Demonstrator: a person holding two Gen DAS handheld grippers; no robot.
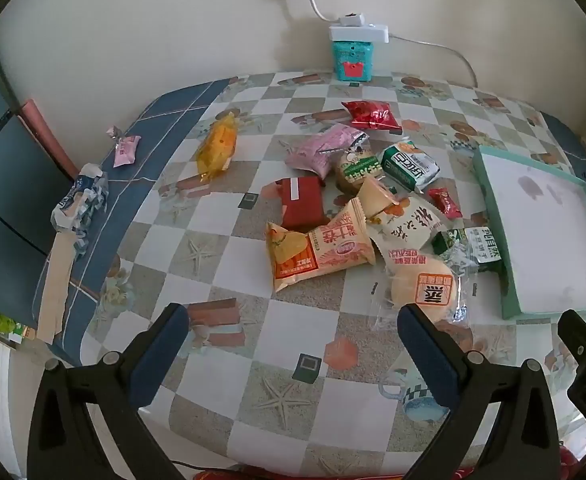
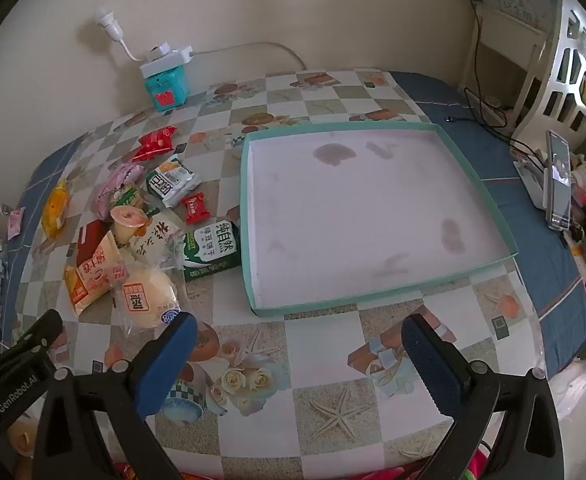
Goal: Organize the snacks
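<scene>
Both units idle above the desk (image 2: 325, 344). Left hand-held gripper (image 1: 293, 324) jaws wide apart, nothing between; right hand-held gripper (image 2: 299, 334) likewise. Snacks (image 2: 141, 236) heaped centre-left of right view, beside the teal tray (image 2: 246, 216), its interior bare.

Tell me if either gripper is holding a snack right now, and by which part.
Nothing is held. The left gripper and right gripper both hang open above the table, with only tablecloth between their fingers.

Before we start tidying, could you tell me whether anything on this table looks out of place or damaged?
Yes. The box lid is empty but shows dark stains inside. A crumpled blue-and-white wrapper and a small pink candy lie apart from the snack pile, near the table's left edge.
</scene>
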